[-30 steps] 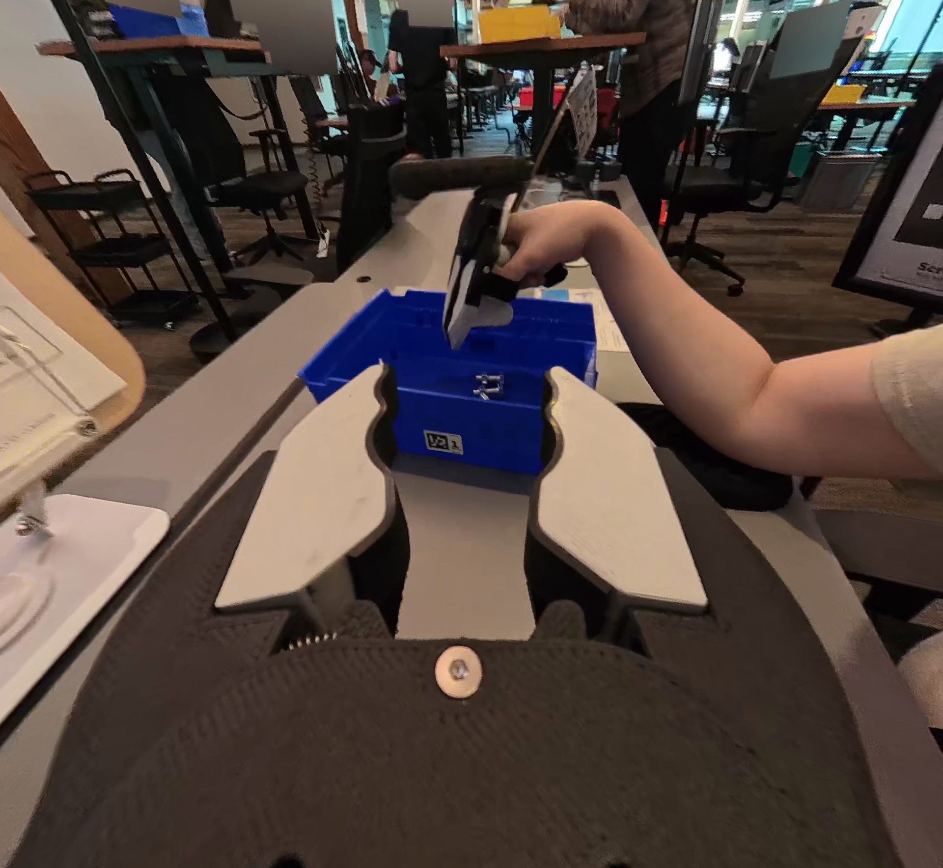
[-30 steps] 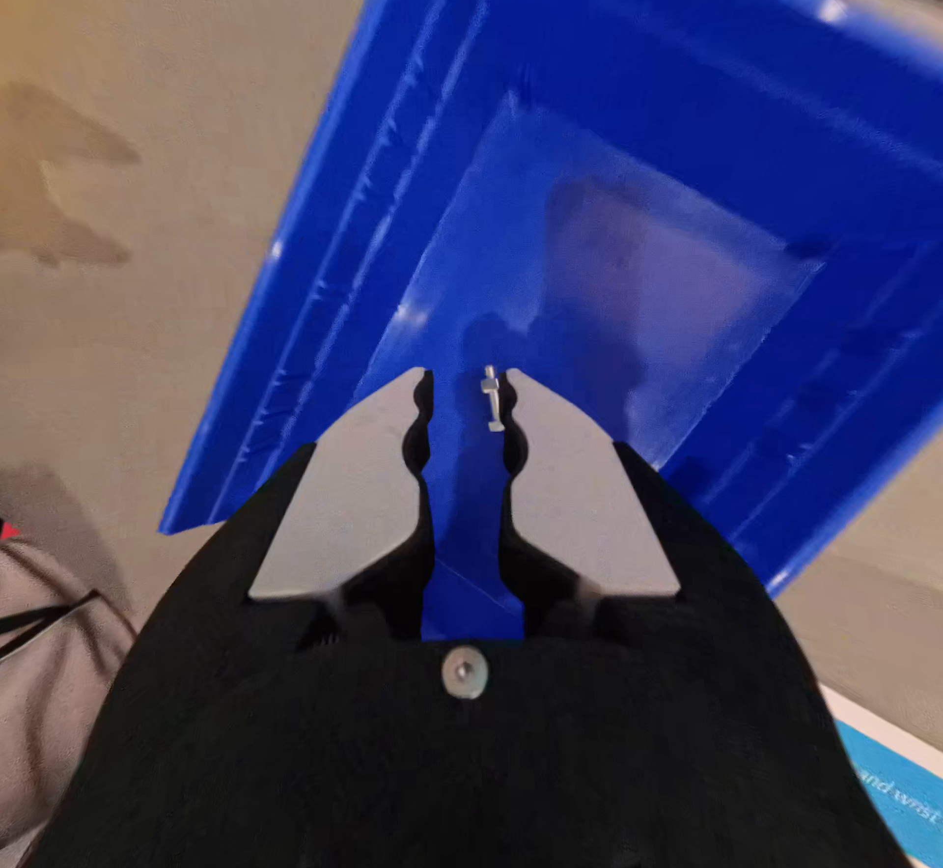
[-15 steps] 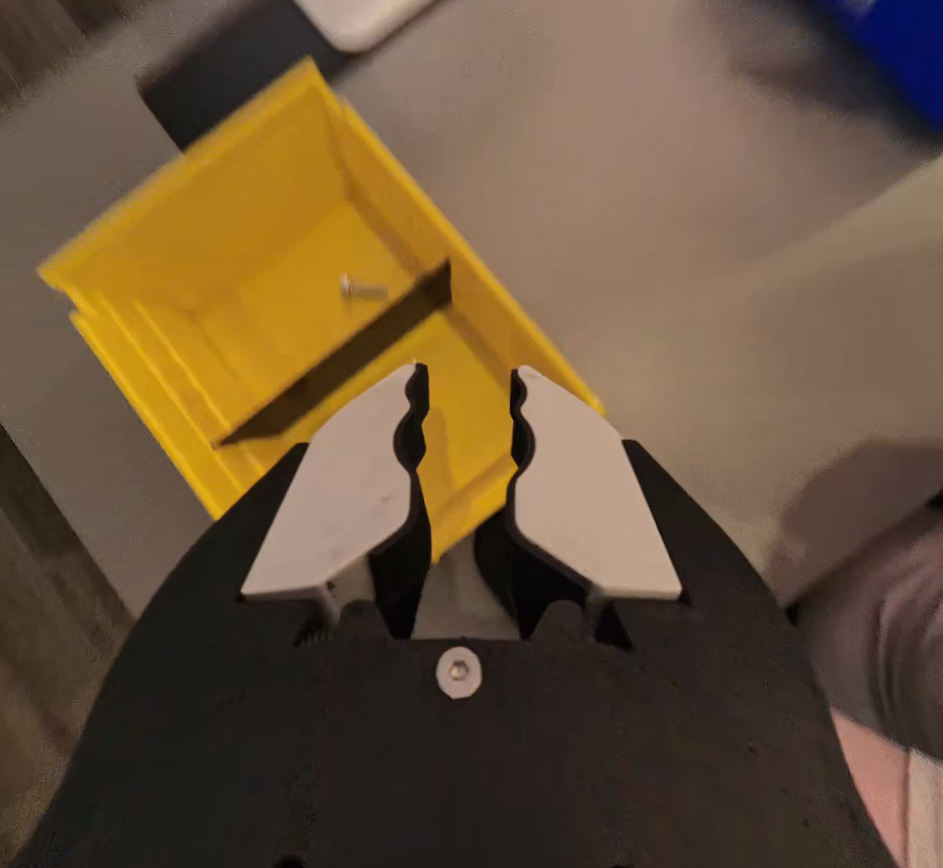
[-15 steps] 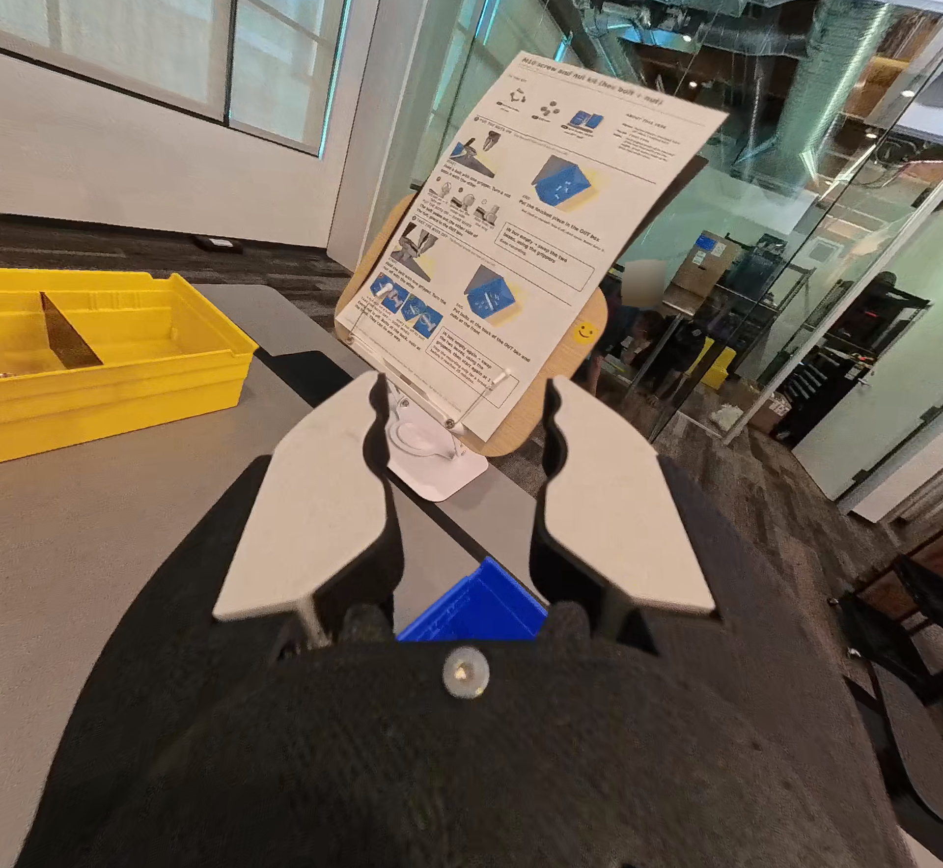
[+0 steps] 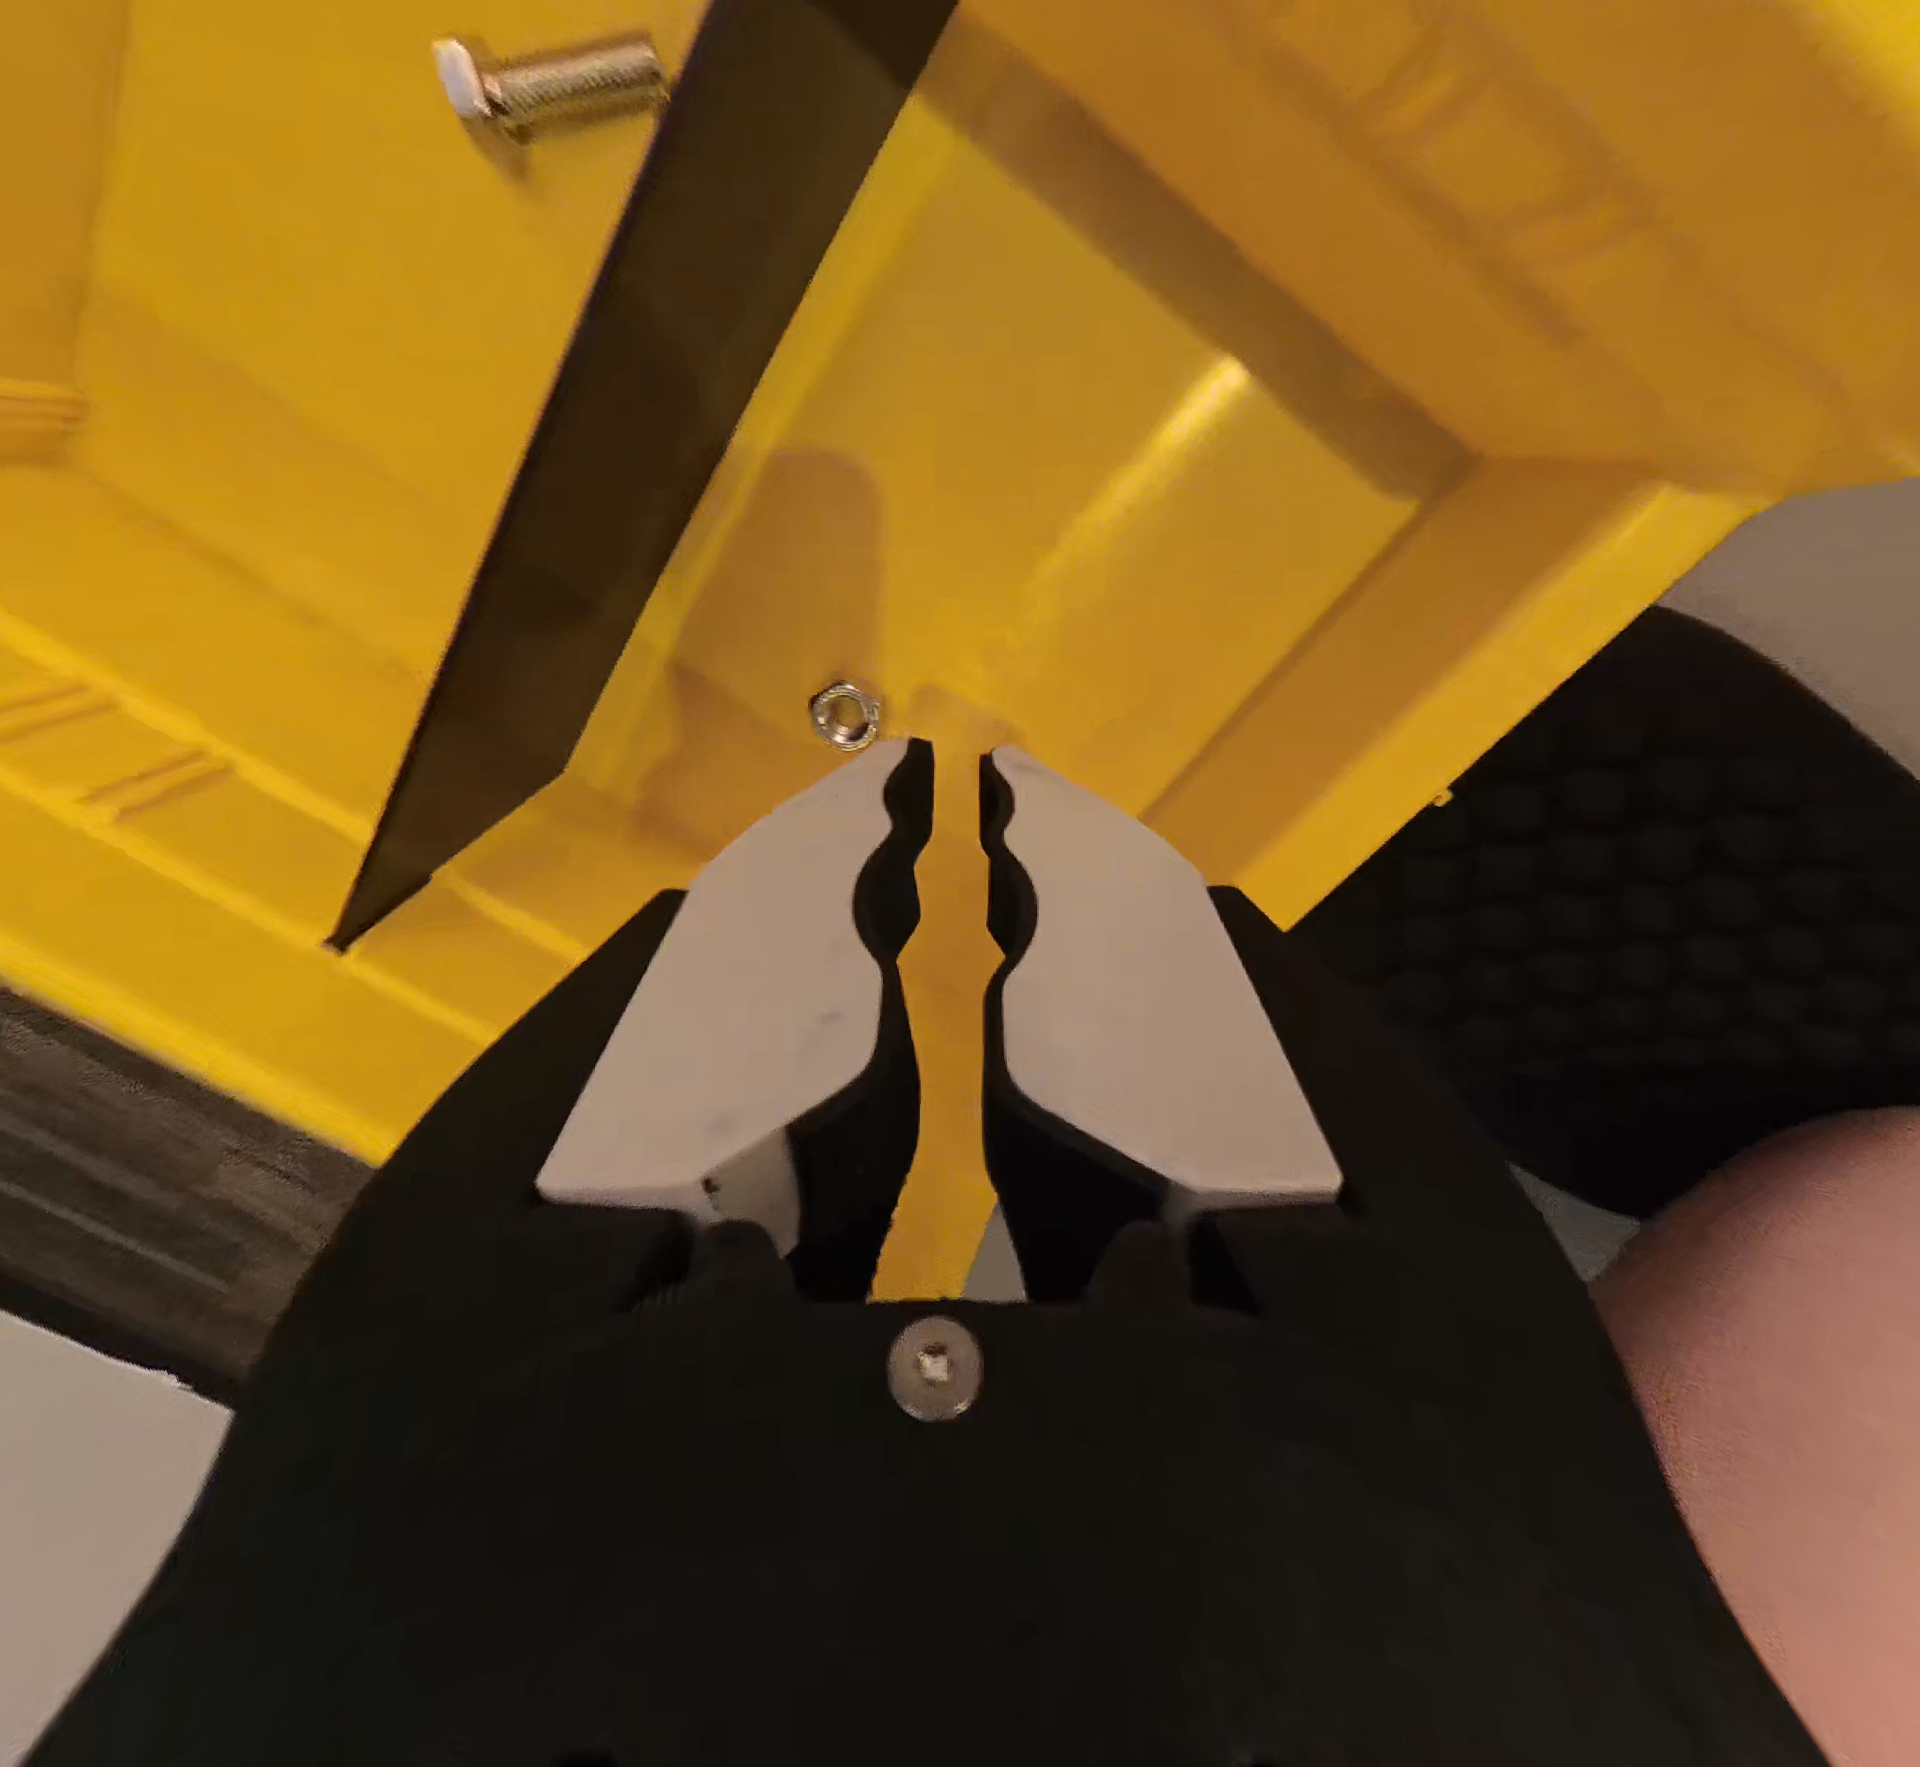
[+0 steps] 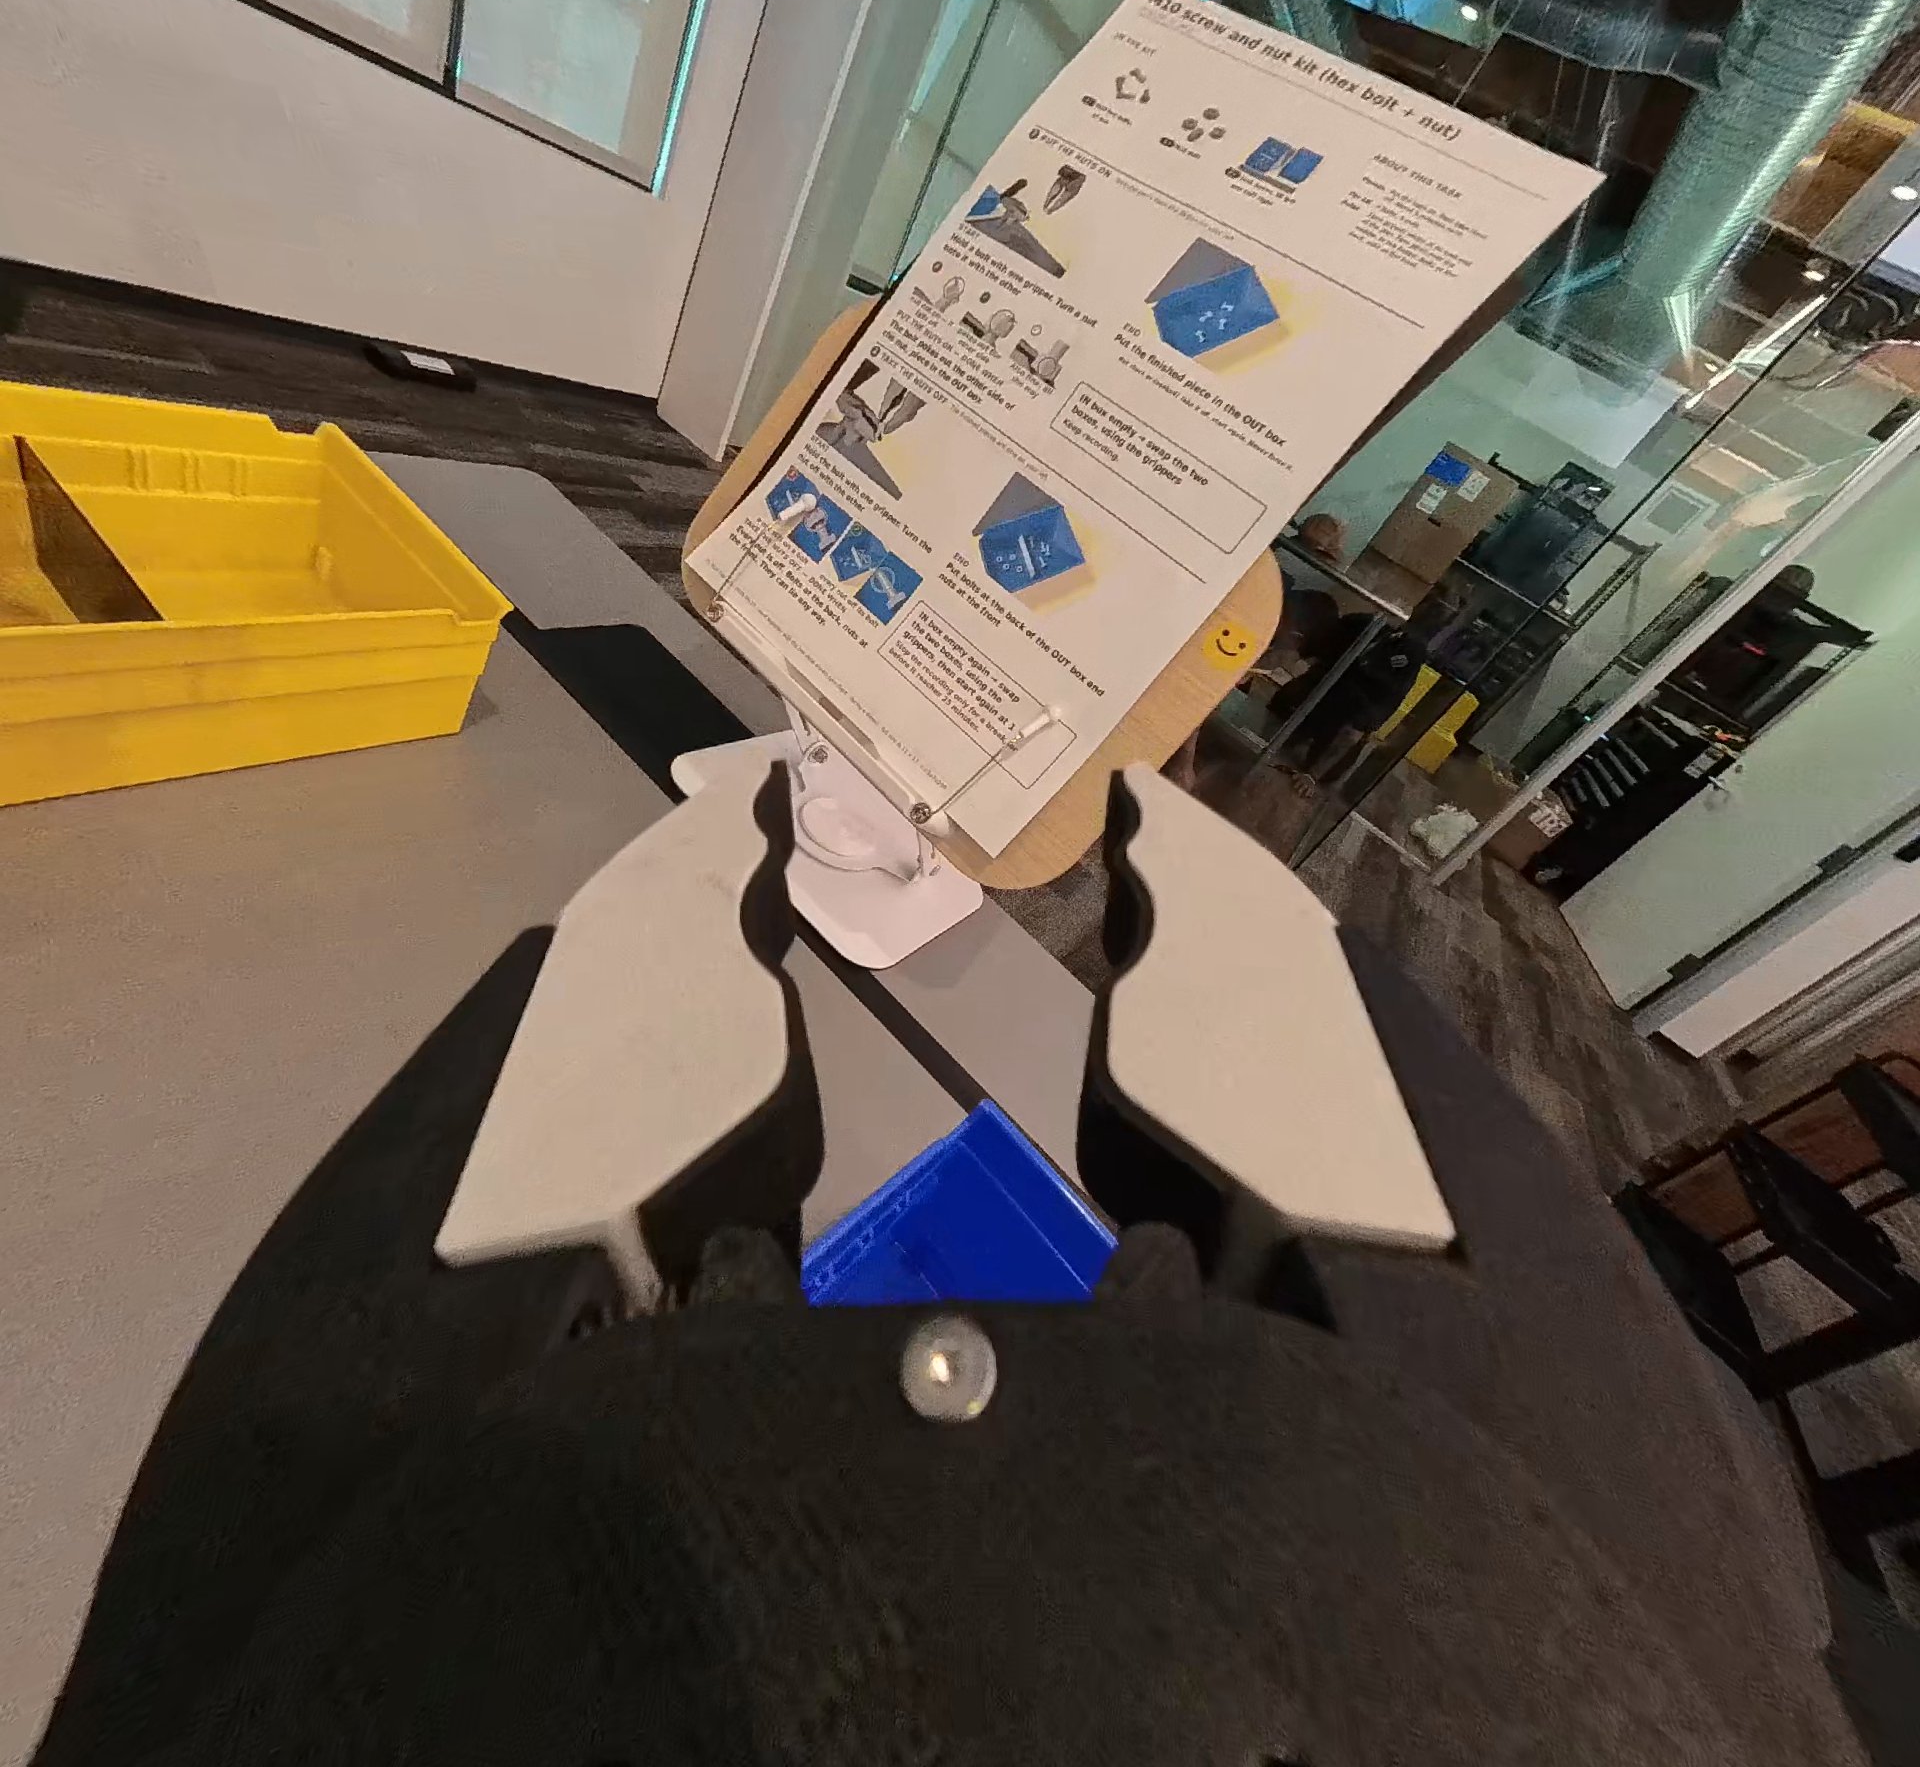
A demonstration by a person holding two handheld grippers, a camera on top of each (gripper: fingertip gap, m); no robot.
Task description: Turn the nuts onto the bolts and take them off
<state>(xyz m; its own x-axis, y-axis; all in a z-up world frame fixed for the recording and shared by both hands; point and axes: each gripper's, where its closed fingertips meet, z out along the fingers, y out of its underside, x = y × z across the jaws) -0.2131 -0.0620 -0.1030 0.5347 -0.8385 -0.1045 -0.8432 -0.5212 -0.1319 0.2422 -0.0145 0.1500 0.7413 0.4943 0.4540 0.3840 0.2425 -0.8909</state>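
Observation:
In the left wrist view I look down into a yellow bin (image 5: 1299,159) split by a black divider (image 5: 675,429). A silver bolt (image 5: 551,81) lies in the compartment beyond the divider. A small silver nut (image 5: 847,718) lies flat on the floor of the nearer compartment. My left gripper (image 5: 951,756) is low in that compartment, its jaws only narrowly apart and empty, with the nut just left of the left fingertip. My right gripper (image 6: 940,782) is wide open and empty, held above the blue bin (image 6: 956,1218).
The yellow bin (image 6: 239,678) also shows at the left of the grey table (image 6: 260,990) in the right wrist view. An instruction sheet on a white stand (image 6: 1091,429) stands at the table's far edge. A black mat (image 5: 1610,938) and a person's arm (image 5: 1766,1405) lie right of the bin. My hands' fingertips stand some 50 cm from each other. Measured from the fingertips, the small silver nut (image 5: 847,718) is 5 cm or so from the left gripper and 55 cm from the right.
My left gripper has swung from the blue bin to the yellow bin, dropped in beside the nut, and narrowed its jaws. My right gripper left the blue bin and now barely moves.

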